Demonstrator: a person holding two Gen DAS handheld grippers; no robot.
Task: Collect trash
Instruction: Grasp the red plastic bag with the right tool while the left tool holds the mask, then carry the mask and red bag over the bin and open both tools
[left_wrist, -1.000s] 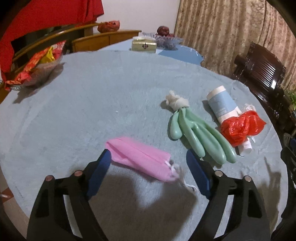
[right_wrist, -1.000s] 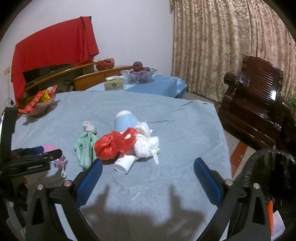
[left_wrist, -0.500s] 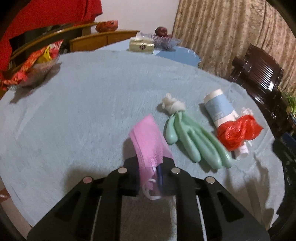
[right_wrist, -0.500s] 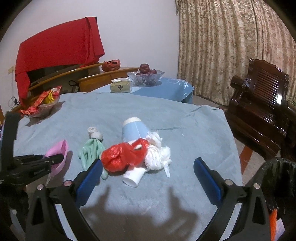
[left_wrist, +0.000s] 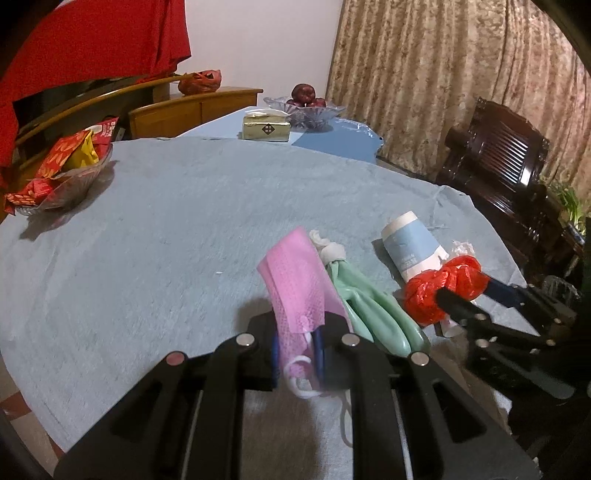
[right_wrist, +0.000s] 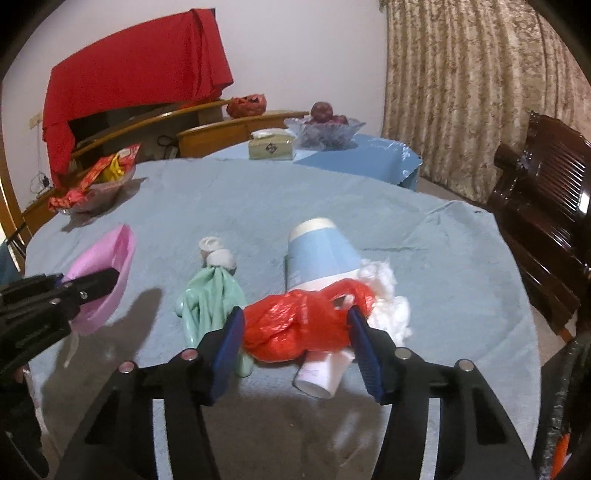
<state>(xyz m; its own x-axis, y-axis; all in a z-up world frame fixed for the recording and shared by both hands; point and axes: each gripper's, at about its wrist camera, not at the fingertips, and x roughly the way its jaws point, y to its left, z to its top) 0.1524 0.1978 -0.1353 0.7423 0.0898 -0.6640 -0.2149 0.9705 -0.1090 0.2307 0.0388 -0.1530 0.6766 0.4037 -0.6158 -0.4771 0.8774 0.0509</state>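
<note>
Left claw (left_wrist: 297, 345) clamps the pink pleated face mask (left_wrist: 295, 284), raised off the surface. Right claw (right_wrist: 295, 332), half open, straddles the crumpled red plastic bag (right_wrist: 295, 325); closing risks snagging the blue-and-white paper cup (right_wrist: 321, 258) underneath.

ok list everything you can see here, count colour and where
face mask: 1, pink, pinched in left gripper, above the table
glove: 1, green, lying mid-table
plastic bag: 1, red, between right gripper's fingers
paper cup: 1, blue and white, on its side behind the bag
tissue: 1 wad, white, right of the bag
snack bowl: 1, clear, red packets, far left
tablecloth: 1, grey-blue
left gripper: black, shut on mask
right gripper: black, blue pads, open around bag
</note>
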